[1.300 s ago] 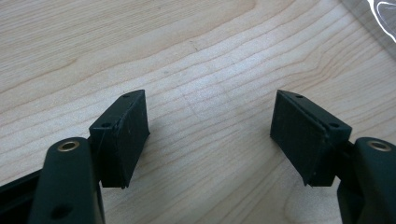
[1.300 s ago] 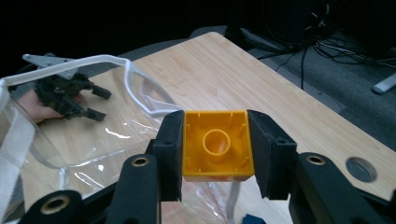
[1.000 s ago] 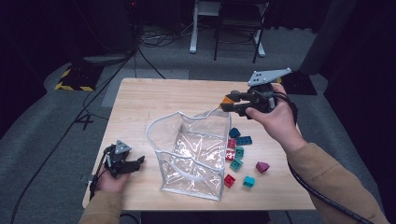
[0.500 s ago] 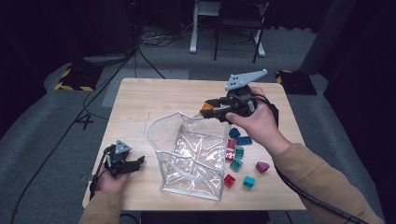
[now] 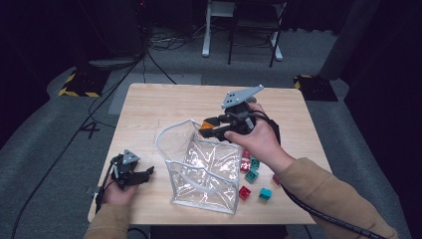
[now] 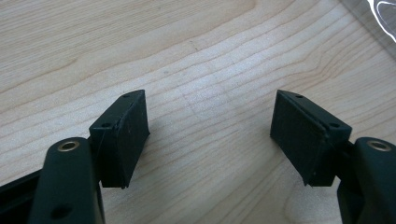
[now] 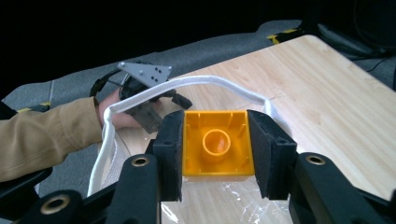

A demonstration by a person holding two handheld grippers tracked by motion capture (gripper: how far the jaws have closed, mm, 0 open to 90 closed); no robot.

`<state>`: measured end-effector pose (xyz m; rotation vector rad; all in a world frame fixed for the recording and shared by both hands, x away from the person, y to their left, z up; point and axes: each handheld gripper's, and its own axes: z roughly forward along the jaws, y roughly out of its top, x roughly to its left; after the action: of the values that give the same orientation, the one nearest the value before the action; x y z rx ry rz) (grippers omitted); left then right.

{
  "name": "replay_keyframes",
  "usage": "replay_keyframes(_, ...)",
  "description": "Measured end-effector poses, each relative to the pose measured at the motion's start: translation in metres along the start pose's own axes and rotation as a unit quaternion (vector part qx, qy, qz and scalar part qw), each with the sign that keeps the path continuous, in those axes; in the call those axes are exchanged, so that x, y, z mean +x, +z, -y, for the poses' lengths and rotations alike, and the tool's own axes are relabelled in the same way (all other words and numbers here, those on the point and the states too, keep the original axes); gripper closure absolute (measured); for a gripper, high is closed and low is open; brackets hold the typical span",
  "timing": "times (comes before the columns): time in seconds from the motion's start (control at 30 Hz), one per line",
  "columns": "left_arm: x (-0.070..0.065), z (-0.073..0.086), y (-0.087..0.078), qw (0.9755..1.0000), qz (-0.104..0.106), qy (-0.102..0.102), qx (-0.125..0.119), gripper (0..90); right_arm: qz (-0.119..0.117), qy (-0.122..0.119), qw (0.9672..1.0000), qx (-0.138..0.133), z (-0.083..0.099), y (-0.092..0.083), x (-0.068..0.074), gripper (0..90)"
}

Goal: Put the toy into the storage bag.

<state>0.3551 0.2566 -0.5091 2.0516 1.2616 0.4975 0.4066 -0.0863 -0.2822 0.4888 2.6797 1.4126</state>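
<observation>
My right gripper (image 5: 205,127) (image 7: 216,148) is shut on an orange brick (image 7: 217,148) (image 5: 206,125), hollow underside facing the camera. It hovers over the far rim of a clear plastic bag (image 5: 206,167) with a white edge (image 7: 154,95), which stands open on the wooden table (image 5: 164,107). My left gripper (image 5: 148,173) (image 6: 210,135) rests near the table's front left corner, jaws open over bare wood with nothing between them. Several small bricks (image 5: 251,177), red, teal and one purple, lie just right of the bag.
The table's front edge lies close below the left hand (image 5: 117,191). Beyond the far edge, cables (image 5: 164,42) and a white stand's legs (image 5: 241,30) sit on the grey floor. Bare wood spreads left of the bag and along the far side.
The right gripper has carried the orange brick leftward and slightly down, from right of the bag to over its far rim. The left gripper has stayed in place.
</observation>
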Motion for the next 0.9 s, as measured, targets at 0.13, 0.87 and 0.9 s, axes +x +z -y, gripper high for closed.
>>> replay_keyframes(0.13, 0.000, 0.000, 0.000, 1.0000, 0.000, 0.000, 0.000, 28.2, -0.009, 0.003, 0.9998, 0.014, 0.004, 0.012, 0.004, 59.3)
replay_keyframes(0.87, 0.000, 0.000, 0.000, 1.0000, 0.000, 0.001, 0.000, 28.1, -0.038, 0.002, 0.9933, 0.109, 0.026, 0.043, 0.018, 59.3)
replay_keyframes(0.9, 0.000, 0.000, 0.000, 1.0000, 0.000, 0.000, 0.000, 28.2, -0.037, 0.002, 0.9928, 0.114, 0.027, 0.043, 0.018, 59.3)
